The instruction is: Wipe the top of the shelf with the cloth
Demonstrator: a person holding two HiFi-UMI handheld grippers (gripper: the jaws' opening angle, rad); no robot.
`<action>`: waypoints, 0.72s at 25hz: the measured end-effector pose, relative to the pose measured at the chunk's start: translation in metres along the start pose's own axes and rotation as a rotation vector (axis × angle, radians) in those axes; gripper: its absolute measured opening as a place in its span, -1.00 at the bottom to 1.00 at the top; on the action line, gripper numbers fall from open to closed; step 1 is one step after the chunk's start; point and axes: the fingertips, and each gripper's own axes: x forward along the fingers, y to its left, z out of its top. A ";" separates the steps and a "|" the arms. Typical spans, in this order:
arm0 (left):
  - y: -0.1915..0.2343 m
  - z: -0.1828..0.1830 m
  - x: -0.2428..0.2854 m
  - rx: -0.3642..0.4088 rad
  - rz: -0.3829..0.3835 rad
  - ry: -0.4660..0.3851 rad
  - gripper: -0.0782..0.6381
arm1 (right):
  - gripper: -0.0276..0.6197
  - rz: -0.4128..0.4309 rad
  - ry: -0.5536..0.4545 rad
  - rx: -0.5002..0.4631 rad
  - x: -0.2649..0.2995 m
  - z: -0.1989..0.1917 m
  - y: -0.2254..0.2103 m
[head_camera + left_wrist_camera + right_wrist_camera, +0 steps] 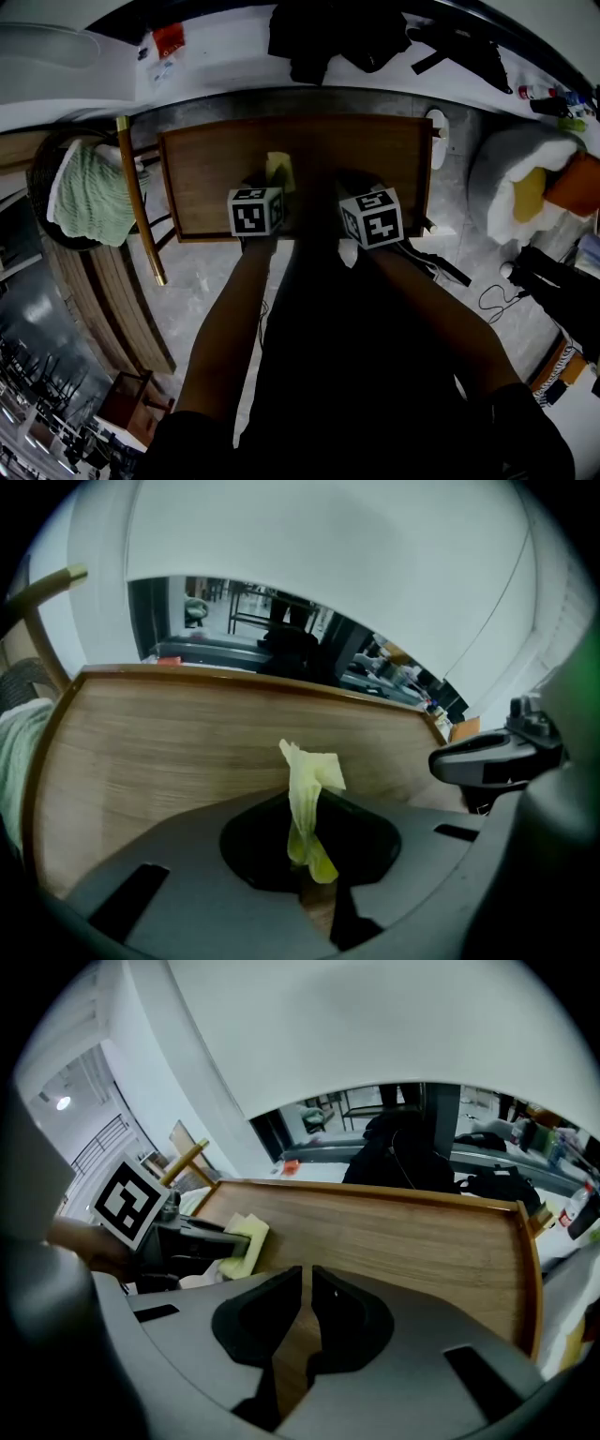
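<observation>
One cloth (303,789) pinched in left tool (315,891), above shelf (169,752).

The floor (211,300) is pale grey stone with a marbled grain. At the right a thin black cable (492,302) curls over it near a white cushion (511,183) that bears a yellow and an orange thing. At the left a round dark chair (34,192) holds a green knitted blanket (89,192), with brown wooden slats (103,291) below it. A white ledge (225,52) along the far side carries a heap of black garments (323,37), and a plain white wall (328,564) rises over a dark glass band (234,621).
</observation>
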 end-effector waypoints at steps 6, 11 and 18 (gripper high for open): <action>0.065 0.002 -0.028 -0.069 0.077 -0.017 -0.69 | -0.78 0.011 0.002 -0.027 0.005 0.003 0.013; 0.134 0.002 -0.058 -0.118 0.204 -0.042 -0.69 | -0.78 -0.001 -0.001 -0.031 0.004 0.008 0.010; 0.206 -0.007 -0.091 -0.217 0.344 -0.069 -0.69 | -0.78 -0.006 0.006 -0.049 0.000 0.006 0.008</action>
